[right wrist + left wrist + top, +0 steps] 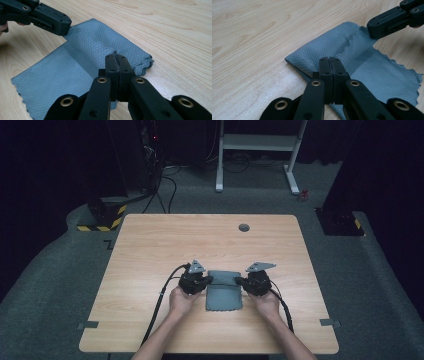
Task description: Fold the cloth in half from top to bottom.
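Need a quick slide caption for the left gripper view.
Left claw shut on a grey cloth on the wooden table; right claw at its far edge.

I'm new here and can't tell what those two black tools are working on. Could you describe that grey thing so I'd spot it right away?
Find the wooden table, then its near edge where two hands come in. Between the left gripper and the right gripper lies a folded cloth, each gripper shut on one far corner. It is blue-grey and soft, with a diamond weave and wavy edges, the one non-black thing there.
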### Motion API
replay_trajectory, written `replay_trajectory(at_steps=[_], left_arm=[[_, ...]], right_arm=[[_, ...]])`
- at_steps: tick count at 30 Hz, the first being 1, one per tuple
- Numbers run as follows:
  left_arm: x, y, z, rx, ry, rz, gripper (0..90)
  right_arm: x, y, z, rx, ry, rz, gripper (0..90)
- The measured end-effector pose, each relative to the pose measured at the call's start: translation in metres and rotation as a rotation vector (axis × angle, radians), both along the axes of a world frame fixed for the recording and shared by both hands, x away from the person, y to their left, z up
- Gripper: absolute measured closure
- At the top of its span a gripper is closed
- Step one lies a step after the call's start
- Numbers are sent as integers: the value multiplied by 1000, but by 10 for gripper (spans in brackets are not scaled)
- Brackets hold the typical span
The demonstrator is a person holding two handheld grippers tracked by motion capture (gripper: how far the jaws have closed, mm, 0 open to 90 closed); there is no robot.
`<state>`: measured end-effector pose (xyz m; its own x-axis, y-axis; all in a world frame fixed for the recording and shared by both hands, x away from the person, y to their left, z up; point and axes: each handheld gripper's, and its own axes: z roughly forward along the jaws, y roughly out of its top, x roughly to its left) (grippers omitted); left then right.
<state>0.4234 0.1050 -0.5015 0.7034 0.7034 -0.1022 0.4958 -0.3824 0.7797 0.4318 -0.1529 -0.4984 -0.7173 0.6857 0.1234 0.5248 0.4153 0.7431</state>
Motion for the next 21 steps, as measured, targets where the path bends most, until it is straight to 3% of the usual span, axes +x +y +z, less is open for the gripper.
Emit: replay_trajectory(at_steps=[8,21], left_arm=[[-8,0,0,-28,1,7,891],[-17,1,-2,-18,-6,-7,891]], right_arm=[[-6,-2,2,9,-17,9,897],[-17,-3,1,15,-16,22,897]])
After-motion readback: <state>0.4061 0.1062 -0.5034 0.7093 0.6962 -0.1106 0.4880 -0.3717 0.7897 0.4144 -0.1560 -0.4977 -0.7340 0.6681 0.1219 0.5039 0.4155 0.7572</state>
